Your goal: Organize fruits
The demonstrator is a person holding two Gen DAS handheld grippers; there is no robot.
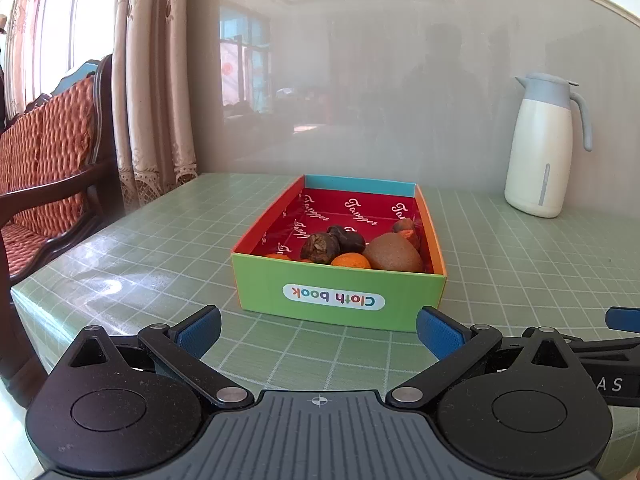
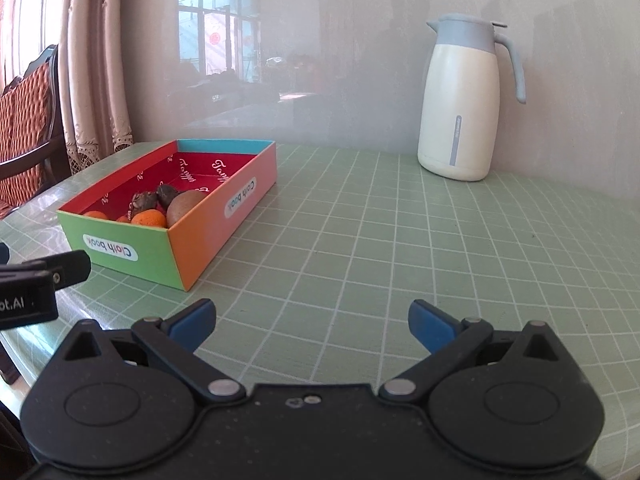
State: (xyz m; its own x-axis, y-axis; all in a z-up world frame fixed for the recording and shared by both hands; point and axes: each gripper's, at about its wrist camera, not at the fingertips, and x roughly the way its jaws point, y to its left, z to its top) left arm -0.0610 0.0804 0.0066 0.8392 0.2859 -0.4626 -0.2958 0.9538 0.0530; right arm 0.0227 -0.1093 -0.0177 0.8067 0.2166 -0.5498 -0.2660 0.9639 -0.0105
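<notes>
1. Green-fronted cardboard box (image 1: 340, 300) sits on the table (image 1: 520, 264), straight ahead of the left gripper (image 1: 318, 330), whose jaws stand apart, empty.
2. Fruits lie inside: kiwi (image 1: 394, 256), tangerine (image 1: 352, 261), dark shrivelled fruit (image 1: 320, 249).
3. Right gripper (image 2: 312, 322), jaws apart and empty, has the box ahead-left.
4. Advice: no loose fruit shows; look around before reaching.

This is a home living or dining room. A table with a green grid-patterned cover (image 2: 400, 240) stands against the wall. Left of the table are beige lace-edged curtains (image 1: 156, 80) and a dark wooden chair with orange quilted cushion (image 1: 44, 140); a cream thermos jug with grey-blue lid (image 2: 460, 100) stands on the table.
</notes>
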